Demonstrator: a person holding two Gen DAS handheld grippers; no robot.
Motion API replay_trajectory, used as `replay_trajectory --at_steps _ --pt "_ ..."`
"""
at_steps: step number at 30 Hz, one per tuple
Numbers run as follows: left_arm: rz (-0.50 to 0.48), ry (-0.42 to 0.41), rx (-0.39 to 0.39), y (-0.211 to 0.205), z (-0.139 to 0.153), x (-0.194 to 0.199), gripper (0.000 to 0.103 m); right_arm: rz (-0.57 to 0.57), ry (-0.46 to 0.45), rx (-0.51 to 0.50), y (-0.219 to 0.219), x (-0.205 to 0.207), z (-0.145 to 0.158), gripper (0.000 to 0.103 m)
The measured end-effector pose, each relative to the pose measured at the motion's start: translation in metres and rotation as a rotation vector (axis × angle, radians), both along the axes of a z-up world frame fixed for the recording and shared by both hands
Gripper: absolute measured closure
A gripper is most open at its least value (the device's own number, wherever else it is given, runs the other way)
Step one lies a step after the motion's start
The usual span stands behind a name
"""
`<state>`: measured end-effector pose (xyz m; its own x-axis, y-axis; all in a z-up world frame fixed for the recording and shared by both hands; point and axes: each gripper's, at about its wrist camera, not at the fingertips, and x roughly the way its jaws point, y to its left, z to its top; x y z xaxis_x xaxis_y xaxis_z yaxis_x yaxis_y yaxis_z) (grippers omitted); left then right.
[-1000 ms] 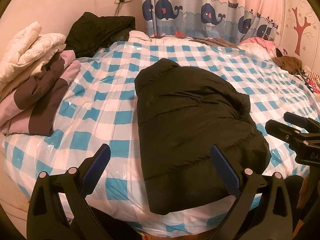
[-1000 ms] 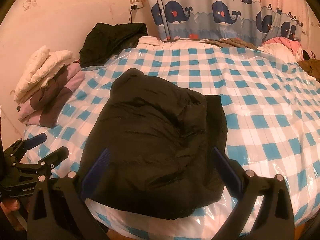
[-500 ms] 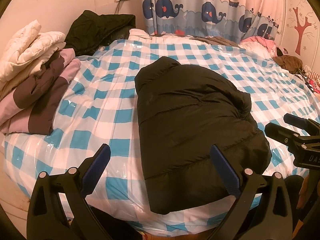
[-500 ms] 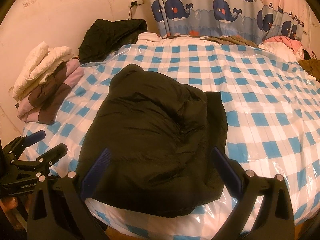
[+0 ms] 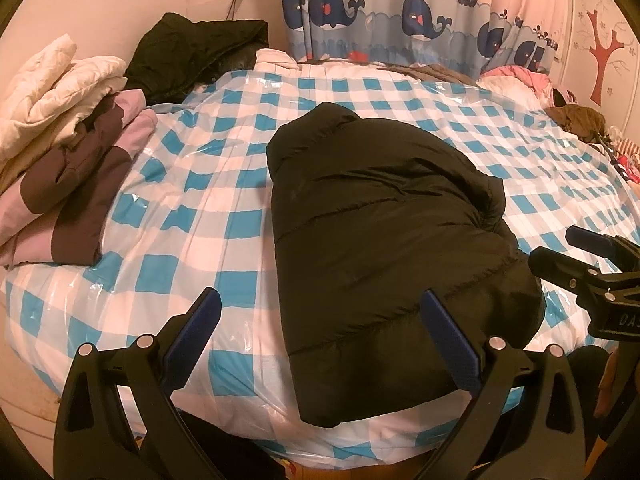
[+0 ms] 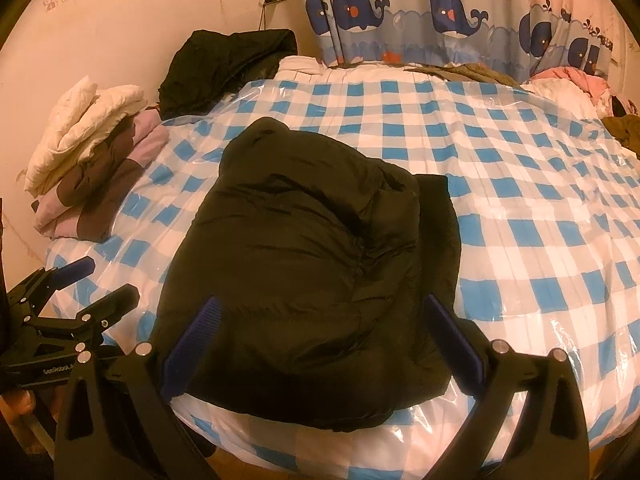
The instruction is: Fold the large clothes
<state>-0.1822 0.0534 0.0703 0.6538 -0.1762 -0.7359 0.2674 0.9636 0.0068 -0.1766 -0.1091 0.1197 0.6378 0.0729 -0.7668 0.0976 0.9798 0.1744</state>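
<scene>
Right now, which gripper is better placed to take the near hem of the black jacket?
Probably the right gripper: its open fingers frame the black jacket squarely. The left gripper, also open, points mostly at the checkered cover; the jacket lies toward its right side.

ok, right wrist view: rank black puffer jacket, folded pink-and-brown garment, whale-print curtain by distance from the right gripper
1. Black puffer jacket, directly ahead between the right gripper fingers.
2. Folded pink-and-brown garment, left edge of bed.
3. Whale-print curtain, far wall.
</scene>
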Motion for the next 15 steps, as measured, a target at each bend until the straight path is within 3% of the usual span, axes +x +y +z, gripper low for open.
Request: replay_trajectory --at_steps 15 --pt "-0.003 0.003 0.0 0.0013 -0.0002 0.003 0.007 0.009 0.007 0.004 -0.0037 0.0017 -0.0035 0.006"
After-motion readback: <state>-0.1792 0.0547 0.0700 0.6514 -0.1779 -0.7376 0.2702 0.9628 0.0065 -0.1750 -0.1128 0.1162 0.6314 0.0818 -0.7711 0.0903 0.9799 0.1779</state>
